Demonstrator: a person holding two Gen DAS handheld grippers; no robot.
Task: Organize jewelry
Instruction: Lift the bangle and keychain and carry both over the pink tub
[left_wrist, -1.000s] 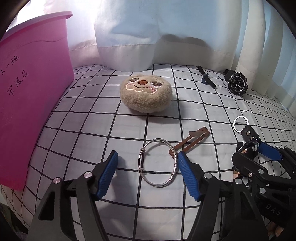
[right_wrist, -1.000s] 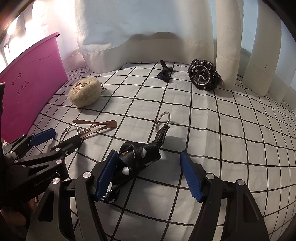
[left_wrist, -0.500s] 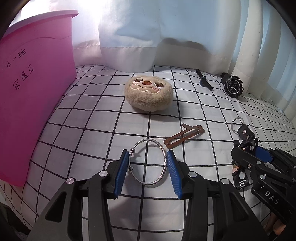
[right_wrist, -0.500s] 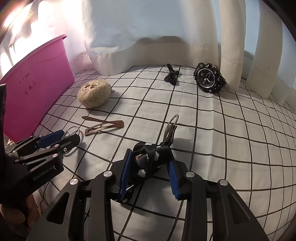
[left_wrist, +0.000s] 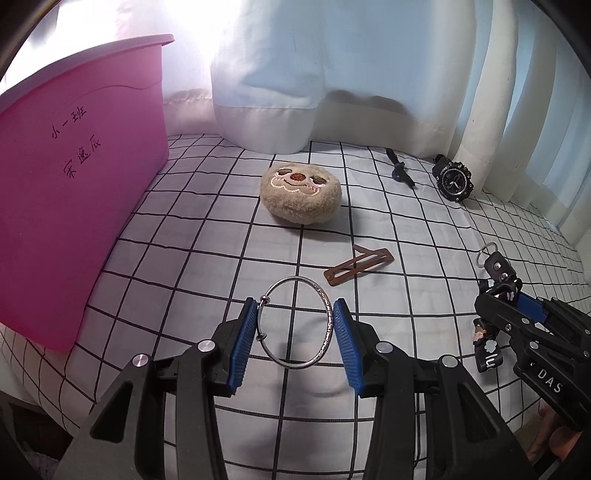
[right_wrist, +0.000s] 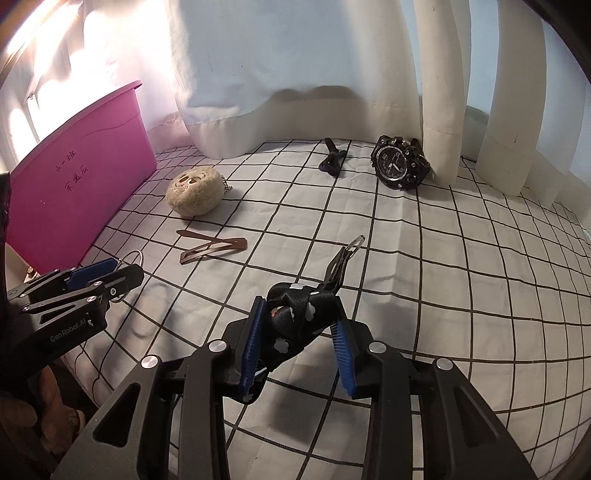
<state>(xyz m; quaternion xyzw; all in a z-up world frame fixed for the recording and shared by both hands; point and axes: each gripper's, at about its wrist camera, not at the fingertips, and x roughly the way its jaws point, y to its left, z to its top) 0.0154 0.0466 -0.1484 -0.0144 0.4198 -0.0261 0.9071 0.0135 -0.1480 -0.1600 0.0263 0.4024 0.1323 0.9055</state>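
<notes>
My left gripper (left_wrist: 295, 314) is shut on a silver bangle (left_wrist: 295, 278), its blue pads pressing the ring's two sides. The ring is held slightly above the checked cloth (left_wrist: 207, 266). My right gripper (right_wrist: 299, 314) is shut on a black keychain strap with white flowers (right_wrist: 295, 302). The strap's metal key ring (right_wrist: 354, 242) sticks out ahead, off the cloth. Seen from the left wrist, the right gripper (left_wrist: 495, 295) is at the right edge with the strap hanging from it. A pink bin (left_wrist: 74, 203) stands at the left.
A plush sloth face (left_wrist: 299, 194), a brown hair clip (left_wrist: 358, 269), a small black bow clip (left_wrist: 400, 171) and a black wristwatch (left_wrist: 452, 181) lie on the cloth. White curtains hang along the back. A hand shows at the lower left of the right wrist view.
Both grippers closed, the left on the bangle and the right on the keychain strap. Both then rose a little, lifting their things off the cloth.
</notes>
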